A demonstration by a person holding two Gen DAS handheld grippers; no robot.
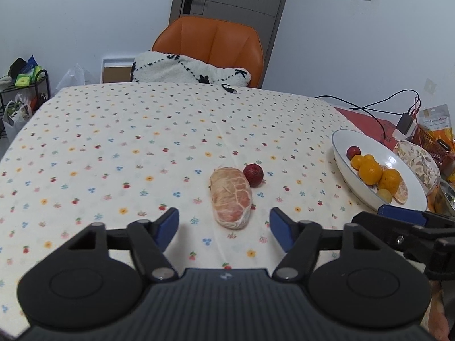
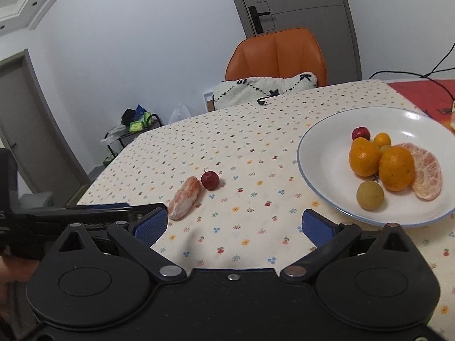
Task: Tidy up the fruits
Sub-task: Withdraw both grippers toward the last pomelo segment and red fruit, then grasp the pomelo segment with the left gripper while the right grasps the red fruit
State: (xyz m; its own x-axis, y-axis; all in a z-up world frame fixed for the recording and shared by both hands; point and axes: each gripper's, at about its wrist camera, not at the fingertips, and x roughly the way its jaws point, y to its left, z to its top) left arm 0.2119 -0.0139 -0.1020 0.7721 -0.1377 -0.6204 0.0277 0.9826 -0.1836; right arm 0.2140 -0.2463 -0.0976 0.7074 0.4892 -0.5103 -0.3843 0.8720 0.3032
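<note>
A peeled pomelo segment (image 1: pixel 231 199) lies on the flowered tablecloth with a small red fruit (image 1: pixel 253 175) touching its far right end. My left gripper (image 1: pixel 224 230) is open and empty, just short of the segment. A white bowl (image 1: pixel 344 142) at the right holds oranges (image 1: pixel 370 172), a small red fruit, a yellow-green fruit and a peeled segment. In the right wrist view my right gripper (image 2: pixel 233 227) is open and empty over the cloth, with the bowl (image 2: pixel 321 142) to its right and the segment (image 2: pixel 184 197) and red fruit (image 2: pixel 210 180) to its left.
An orange chair (image 1: pixel 210 45) with a white cushion (image 1: pixel 187 69) stands at the table's far side. A black cable end (image 1: pixel 229 88) lies near the far edge. Cables, a charger (image 1: pixel 405 122), snack bags and a basket crowd the right side. A shelf cart (image 1: pixel 22 85) stands at the left.
</note>
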